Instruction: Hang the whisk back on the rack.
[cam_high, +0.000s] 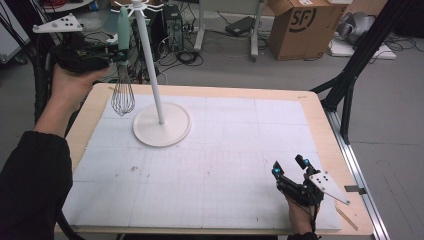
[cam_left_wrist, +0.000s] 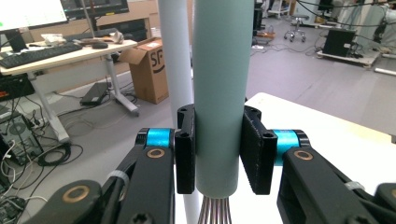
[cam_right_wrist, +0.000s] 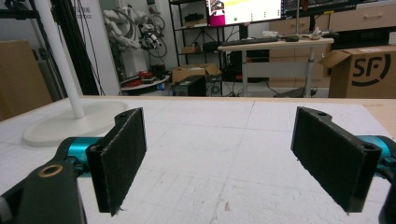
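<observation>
At the ten o'clock corner of the table in the high view, the left gripper (cam_high: 117, 52) is held up above the tabletop, its jaws clamped on the pale green cylindrical handle of a metal wire whisk (cam_high: 123, 82). The whisk hangs upright, wire balloon down, just beside the tall white pole stand with a round flat base (cam_high: 161, 122); the balloon hovers near the base's ten o'clock edge, and whether they touch I cannot tell. The stand rests on a white gridded foam mat (cam_high: 225, 165) covering the wooden table (cam_high: 320, 107). Down at five o'clock, the right gripper (cam_high: 289, 166) sits low over the mat, well apart from the whisk, jaws spread with nothing between them.

In the left gripper view, the two black pads (cam_left_wrist: 185, 149) press against both sides of the green handle, which rises straight up at twelve o'clock; the white pole stands just behind it, slightly to eleven o'clock, and the whisk's wires emerge below the pads at six o'clock.

In the right gripper view, the pads (cam_right_wrist: 119, 156) stand wide apart over bare mat, and the stand's base lies at ten o'clock.
</observation>
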